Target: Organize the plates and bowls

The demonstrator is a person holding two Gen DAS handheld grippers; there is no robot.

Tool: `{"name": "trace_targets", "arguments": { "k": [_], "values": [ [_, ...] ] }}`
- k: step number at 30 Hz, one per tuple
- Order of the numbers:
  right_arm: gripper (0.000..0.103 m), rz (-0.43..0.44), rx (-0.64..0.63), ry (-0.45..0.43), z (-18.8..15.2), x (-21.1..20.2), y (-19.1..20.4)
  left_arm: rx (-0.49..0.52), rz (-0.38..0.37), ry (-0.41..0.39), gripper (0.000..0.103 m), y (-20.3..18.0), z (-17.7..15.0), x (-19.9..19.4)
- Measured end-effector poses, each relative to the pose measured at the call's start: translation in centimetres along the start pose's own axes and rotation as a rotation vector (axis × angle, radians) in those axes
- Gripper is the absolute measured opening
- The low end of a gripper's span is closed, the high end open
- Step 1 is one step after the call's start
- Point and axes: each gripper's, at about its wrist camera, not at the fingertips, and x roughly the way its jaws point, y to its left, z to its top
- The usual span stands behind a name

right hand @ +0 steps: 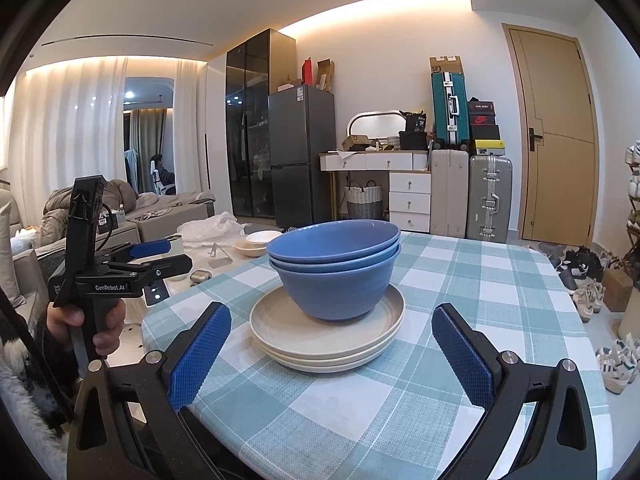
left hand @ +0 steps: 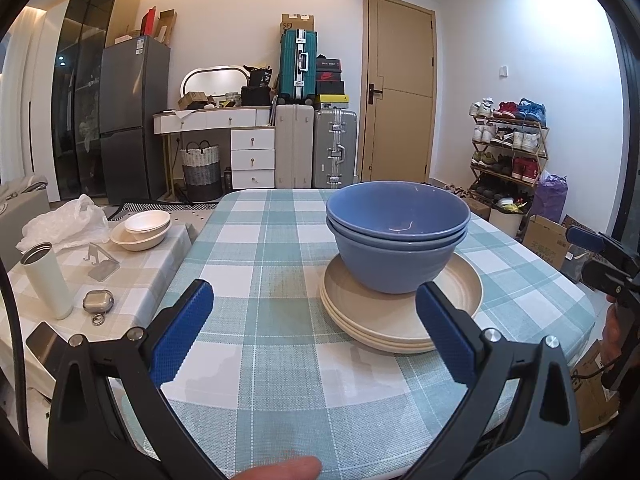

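Bowls and plates: blue bowls (left hand: pixel 398 236) nested together, standing on stacked cream plates (left hand: pixel 372 320), centre of both views, on the checked tablecloth (left hand: pixel 256 248).
Left claw: left gripper (left hand: pixel 314 330), lower centre of its own view, fingers spread wide, nothing between them; the stack sits beyond the right-hand blue pad (left hand: pixel 444 336), apart from it.
Right claw: right gripper (right hand: pixel 330 350), lower centre of its own view, fingers likewise spread and empty; the stack lies just ahead between the pads, not touched.
Hands: a hand (right hand: pixel 86 326) grips the left tool's handle at lower left of the right wrist view.
Done, by judgement: bowls gathered in one pile, plates in another, bowls seated on plates; sorting appears largely complete.
Left, by judgement: no loose crockery shows on this table; pale bowls (left hand: pixel 142 230) at left of the left wrist view rest on a side table (left hand: pixel 132 284), possibly outside the task.
Writing, tool: "GenRobot.AI" (right hand: pixel 110 287) on the left tool's body.
Writing, background: "SF" on a cardboard box (left hand: pixel 297 23) above the teal suitcase (left hand: pixel 298 66), upper centre.
Other labels: fridge sticker too small to read.
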Motion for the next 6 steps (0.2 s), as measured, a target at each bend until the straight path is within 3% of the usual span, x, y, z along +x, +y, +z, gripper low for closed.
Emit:
{"name": "trace_targets", "arguments": {
  "k": [6],
  "values": [
    [0.103,0.004,0.001,0.001,-0.06,0.02,0.04,-0.006,-0.012,0.000,0.101,-0.13,-0.26,0.28]
  ]
}}
